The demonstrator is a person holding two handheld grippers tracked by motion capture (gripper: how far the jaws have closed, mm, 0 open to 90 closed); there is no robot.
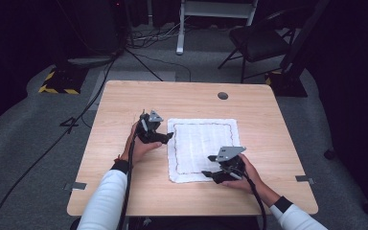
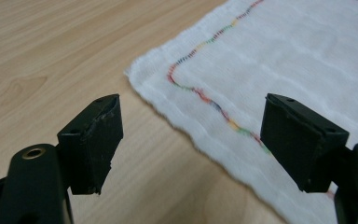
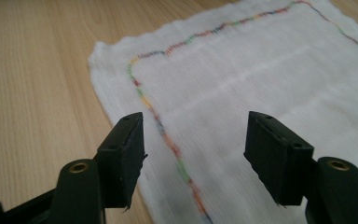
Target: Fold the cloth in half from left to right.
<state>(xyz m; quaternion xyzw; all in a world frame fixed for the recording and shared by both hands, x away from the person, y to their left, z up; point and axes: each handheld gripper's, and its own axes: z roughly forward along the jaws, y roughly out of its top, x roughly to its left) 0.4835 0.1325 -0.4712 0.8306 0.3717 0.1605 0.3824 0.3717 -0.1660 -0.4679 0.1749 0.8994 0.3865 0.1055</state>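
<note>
A white cloth (image 1: 203, 143) with a multicoloured stitched border lies flat on the wooden table (image 1: 124, 105). My left gripper (image 1: 168, 137) hovers at the cloth's left edge near its far corner, jaws open and empty. In the left gripper view, the left gripper (image 2: 193, 105) straddles the edge of the cloth (image 2: 284, 56), one jaw over bare wood and one over fabric. My right gripper (image 1: 211, 167) is at the cloth's near edge, open. In the right gripper view, the right gripper (image 3: 196, 119) stands just above the cloth (image 3: 261, 84) and its stitched line, gripping nothing.
A round grey grommet (image 1: 223, 95) sits in the table near its far edge. On the floor beyond stand a black chair (image 1: 258, 40) and a yellow-and-black striped base (image 1: 60, 84). Cables (image 1: 76, 120) run along the floor at the left.
</note>
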